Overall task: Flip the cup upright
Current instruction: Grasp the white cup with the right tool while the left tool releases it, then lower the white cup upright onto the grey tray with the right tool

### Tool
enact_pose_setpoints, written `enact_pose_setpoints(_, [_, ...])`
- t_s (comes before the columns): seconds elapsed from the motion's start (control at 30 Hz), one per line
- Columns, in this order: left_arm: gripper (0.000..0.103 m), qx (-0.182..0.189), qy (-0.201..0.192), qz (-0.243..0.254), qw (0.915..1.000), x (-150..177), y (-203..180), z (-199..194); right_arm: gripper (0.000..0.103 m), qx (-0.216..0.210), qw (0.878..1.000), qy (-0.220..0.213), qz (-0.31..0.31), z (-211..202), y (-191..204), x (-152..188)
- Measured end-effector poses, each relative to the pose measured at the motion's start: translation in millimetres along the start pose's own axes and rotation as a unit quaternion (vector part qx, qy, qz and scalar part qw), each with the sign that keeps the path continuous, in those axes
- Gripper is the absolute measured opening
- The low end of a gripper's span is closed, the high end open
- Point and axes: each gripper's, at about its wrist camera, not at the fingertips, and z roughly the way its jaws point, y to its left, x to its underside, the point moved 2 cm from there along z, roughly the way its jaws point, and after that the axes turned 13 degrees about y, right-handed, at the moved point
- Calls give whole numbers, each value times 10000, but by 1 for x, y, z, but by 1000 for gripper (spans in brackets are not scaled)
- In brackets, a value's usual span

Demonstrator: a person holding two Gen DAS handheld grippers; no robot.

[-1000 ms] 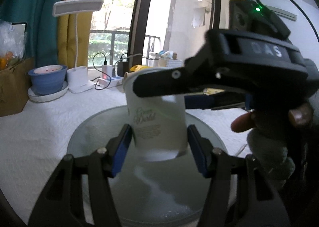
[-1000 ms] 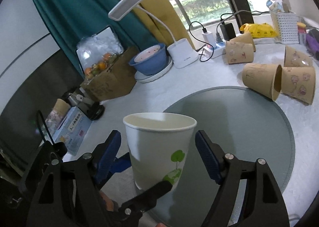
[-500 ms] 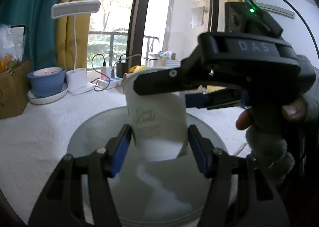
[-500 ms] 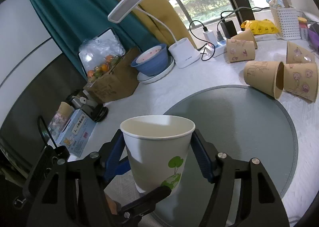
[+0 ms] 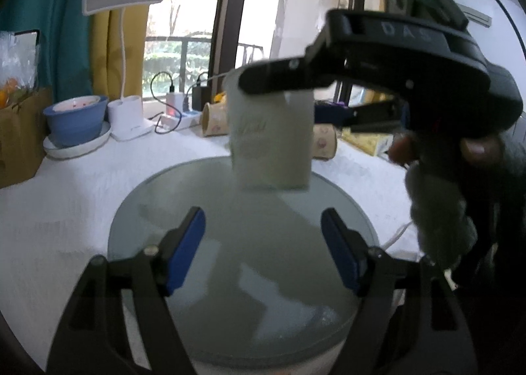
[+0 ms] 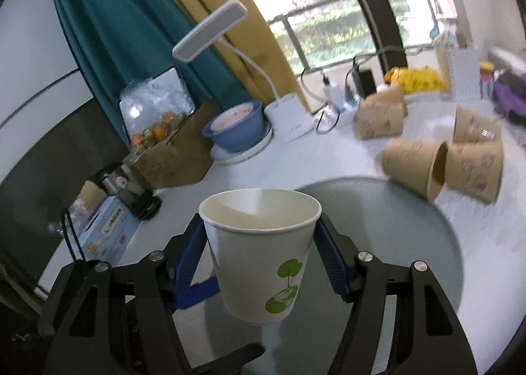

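Note:
A white paper cup (image 6: 263, 253) with a green tree print stands upright, mouth up, between the blue pads of my right gripper (image 6: 261, 263), which is shut on it. It hangs a little above the round grey glass disc (image 6: 427, 276). In the left wrist view the same cup (image 5: 269, 141) is seen ahead, held from the right by the right gripper's black body (image 5: 394, 56). My left gripper (image 5: 263, 250) is open and empty, its blue pads apart and nearer than the cup.
Several brown paper cups (image 6: 414, 167) lie on their sides at the disc's far right edge. A white desk lamp (image 6: 289, 118), a blue bowl on a plate (image 6: 236, 125), a cardboard box (image 6: 171, 158) and chargers stand along the back. White cloth covers the table.
My left gripper has opened, let go of the cup and pulled back. My right gripper has closed on the cup and lifted it slightly.

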Motion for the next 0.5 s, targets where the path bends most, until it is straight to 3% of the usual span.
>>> enact_pose_setpoints(0.3, [74, 1, 187, -612, 9979, 4, 25, -5, 69, 555, 9977, -292, -237, 1, -2, -2])
enact_pose_setpoints(0.5, [74, -187, 165, -1041, 9943, 2, 45, -8, 69, 769, 9960, -314, -326, 11, -5, 4])
